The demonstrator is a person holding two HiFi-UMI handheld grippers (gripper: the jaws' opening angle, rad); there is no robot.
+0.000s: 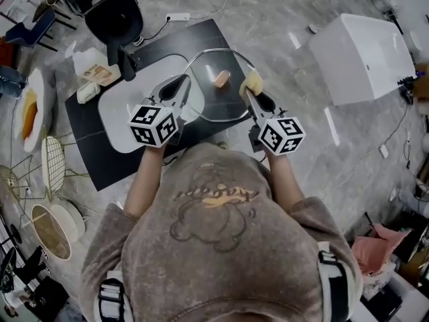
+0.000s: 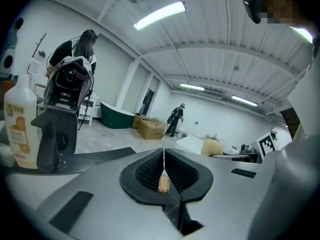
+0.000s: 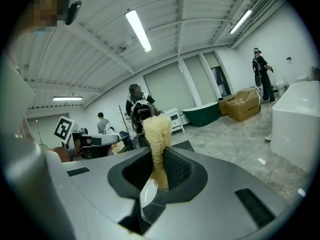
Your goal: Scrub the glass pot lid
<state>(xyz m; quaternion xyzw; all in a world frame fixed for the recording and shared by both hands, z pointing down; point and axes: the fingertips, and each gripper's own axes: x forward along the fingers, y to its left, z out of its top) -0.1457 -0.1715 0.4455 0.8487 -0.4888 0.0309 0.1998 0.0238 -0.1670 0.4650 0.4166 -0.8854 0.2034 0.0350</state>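
The glass pot lid, with a wooden knob, hangs over the black mat. My left gripper is shut on the lid's left rim. In the left gripper view the lid shows edge-on as a thin line pinched between the dark pads of that gripper. My right gripper is shut on a yellow loofah scrubber, which rests at the lid's right edge. The scrubber sticks up out of the right gripper in its own view.
A white tray lies on the mat under the lid's left side. A black stand and a soap packet sit behind it; a soap bottle shows too. A white box stands at far right, and plates and wire racks lie left.
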